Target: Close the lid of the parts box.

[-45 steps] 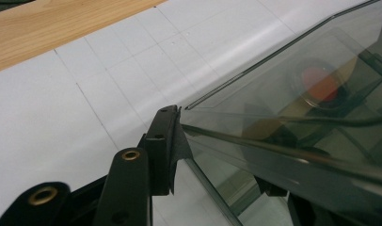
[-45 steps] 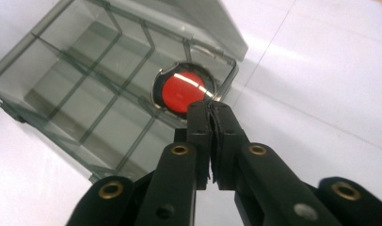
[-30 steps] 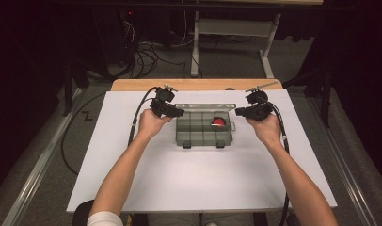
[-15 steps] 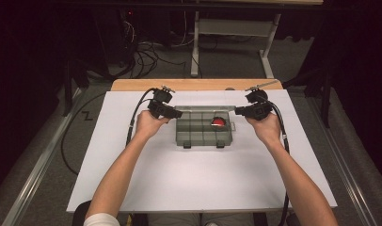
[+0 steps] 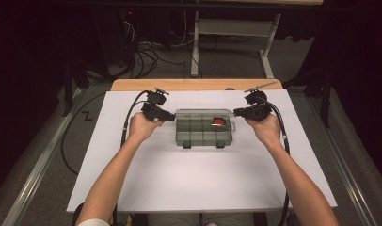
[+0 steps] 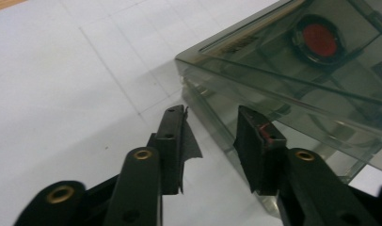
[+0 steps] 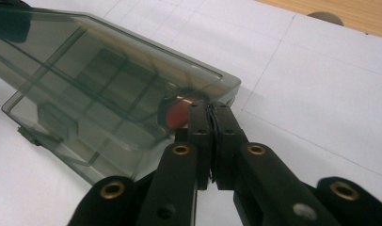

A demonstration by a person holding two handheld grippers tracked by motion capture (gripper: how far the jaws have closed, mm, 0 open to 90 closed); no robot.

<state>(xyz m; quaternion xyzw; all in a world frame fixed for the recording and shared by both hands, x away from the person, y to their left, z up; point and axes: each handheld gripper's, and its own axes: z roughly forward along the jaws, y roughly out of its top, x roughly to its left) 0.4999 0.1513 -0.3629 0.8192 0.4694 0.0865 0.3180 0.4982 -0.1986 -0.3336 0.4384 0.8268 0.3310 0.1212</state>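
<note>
Lettering (image 6: 239, 43) on box lid (image 6: 292, 70), unreadable

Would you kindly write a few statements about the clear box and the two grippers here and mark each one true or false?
1. The clear box has its lid shut. True.
2. A red round thing lies inside the box, at the end near the right gripper. True.
3. The right gripper's jaws stand wide apart. False: they are pressed together, with nothing seen between them.
4. The left gripper has lifted the box off the white table. False: the box rests on the table, and the jaws, which have just been closing, stand apart beside its corner.
5. The box is divided into compartments. True.
</note>
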